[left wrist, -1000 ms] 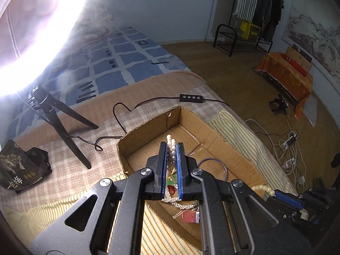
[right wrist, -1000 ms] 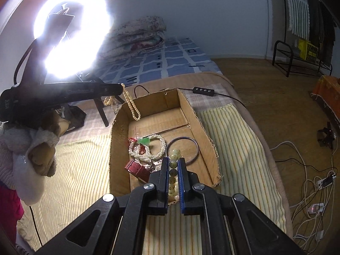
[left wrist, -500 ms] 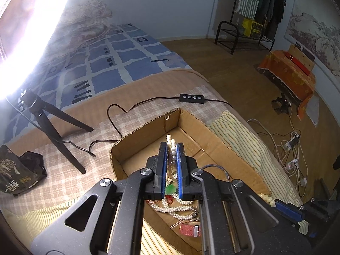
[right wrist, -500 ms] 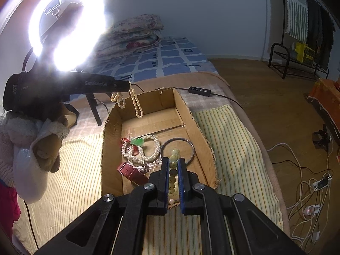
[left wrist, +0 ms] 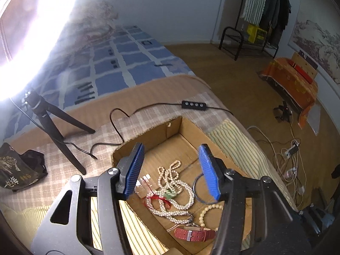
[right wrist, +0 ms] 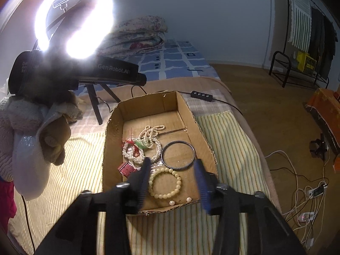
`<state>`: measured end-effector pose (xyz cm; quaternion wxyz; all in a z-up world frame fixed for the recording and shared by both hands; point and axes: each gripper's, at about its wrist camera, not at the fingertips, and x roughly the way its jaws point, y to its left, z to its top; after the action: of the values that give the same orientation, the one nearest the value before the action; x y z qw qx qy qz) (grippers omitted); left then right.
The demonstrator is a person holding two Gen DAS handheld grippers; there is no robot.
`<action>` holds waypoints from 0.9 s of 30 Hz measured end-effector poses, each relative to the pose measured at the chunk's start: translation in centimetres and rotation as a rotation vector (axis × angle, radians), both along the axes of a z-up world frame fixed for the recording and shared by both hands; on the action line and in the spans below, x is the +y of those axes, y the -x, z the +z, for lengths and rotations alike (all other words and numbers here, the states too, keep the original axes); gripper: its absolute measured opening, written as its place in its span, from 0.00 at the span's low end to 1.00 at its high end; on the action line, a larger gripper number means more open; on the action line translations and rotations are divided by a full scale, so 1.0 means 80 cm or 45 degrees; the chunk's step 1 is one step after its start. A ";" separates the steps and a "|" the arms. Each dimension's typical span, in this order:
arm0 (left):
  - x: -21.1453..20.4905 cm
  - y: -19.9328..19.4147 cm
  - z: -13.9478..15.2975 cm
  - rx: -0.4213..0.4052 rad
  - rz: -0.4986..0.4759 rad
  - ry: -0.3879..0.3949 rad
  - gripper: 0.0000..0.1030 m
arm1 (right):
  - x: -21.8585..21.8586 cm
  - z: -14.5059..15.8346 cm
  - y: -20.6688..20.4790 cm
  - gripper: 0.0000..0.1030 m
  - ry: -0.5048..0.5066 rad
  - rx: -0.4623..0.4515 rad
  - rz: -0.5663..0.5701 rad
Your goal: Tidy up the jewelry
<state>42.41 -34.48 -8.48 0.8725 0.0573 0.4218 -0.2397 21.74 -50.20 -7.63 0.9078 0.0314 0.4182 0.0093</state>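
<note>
An open cardboard box lies on the bed and holds the jewelry. A thin pearl strand lies at its middle. Coiled white pearl necklaces with a green pendant lie beside it. A pale bead bracelet, a dark bangle, a red strap watch and two loose pearls lie nearby. My left gripper is open above the box. My right gripper is open over the bead bracelet. Both are empty.
A ring light on a black tripod stands left of the box, its cable and remote running behind it. A black bag lies at far left. Cables and a power strip lie on the floor right of the bed.
Both grippers opened. The thin pearl strand dropped from the left gripper into the box, and the bead bracelet dropped from the right gripper onto the box floor.
</note>
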 end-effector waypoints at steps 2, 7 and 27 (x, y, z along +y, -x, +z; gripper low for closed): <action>0.001 0.000 0.001 0.006 -0.003 -0.003 0.53 | 0.004 0.004 0.003 0.79 0.025 -0.027 0.002; 0.006 0.004 0.005 0.002 0.008 -0.008 0.58 | 0.014 0.014 0.006 0.94 0.084 -0.052 0.010; 0.050 0.063 0.064 -0.070 0.053 0.012 0.58 | 0.035 0.082 0.056 1.00 0.201 -0.174 -0.014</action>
<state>37.39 -30.47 -3.40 0.8888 0.0511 0.3976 -0.2219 17.23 -47.38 -1.09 0.9339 -0.0388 0.3544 -0.0266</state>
